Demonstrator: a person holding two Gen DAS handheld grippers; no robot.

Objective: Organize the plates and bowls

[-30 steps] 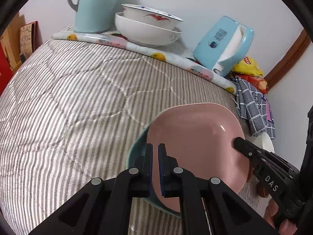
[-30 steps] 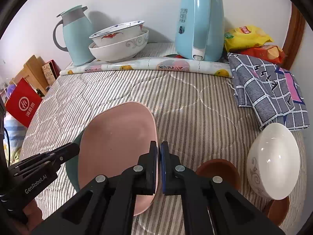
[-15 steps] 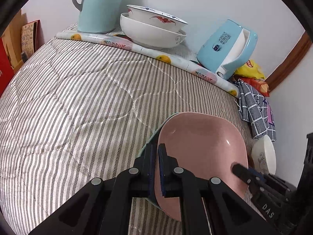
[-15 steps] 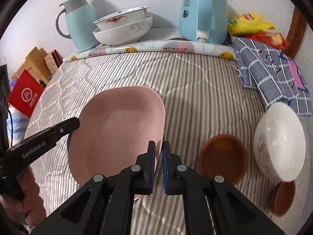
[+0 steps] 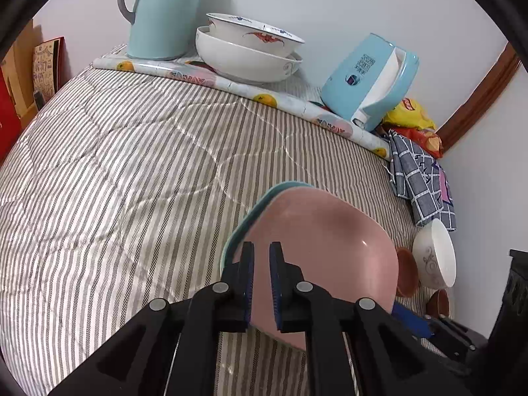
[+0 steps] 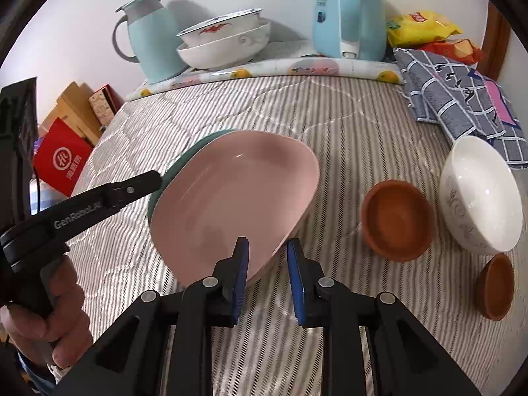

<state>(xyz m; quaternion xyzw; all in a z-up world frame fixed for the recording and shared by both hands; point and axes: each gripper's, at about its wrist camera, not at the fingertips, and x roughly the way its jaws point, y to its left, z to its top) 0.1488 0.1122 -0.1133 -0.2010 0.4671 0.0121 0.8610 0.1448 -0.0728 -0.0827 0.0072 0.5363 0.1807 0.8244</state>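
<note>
A pink plate (image 6: 231,198) lies on a teal plate (image 6: 184,161) on the striped bedcover; both also show in the left wrist view, pink (image 5: 330,247) over teal (image 5: 257,211). My left gripper (image 5: 260,274) is shut on the near rim of the stacked plates. My right gripper (image 6: 267,264) is open, its jaws standing either side of the pink plate's edge. A white bowl (image 6: 481,194), a large brown bowl (image 6: 396,221) and a small brown bowl (image 6: 495,287) sit to the right. Two stacked white bowls (image 6: 224,43) stand at the back.
A light-blue thermos jug (image 6: 148,39), a blue kettle (image 6: 349,13), snack bags (image 6: 425,29) and a checked cloth (image 6: 462,95) line the back and right. A red bag (image 6: 59,161) and boxes lie off the left edge.
My right gripper has opened and let go of the pink plate, which has come down onto the teal plate. Both cameras have drawn back a little.
</note>
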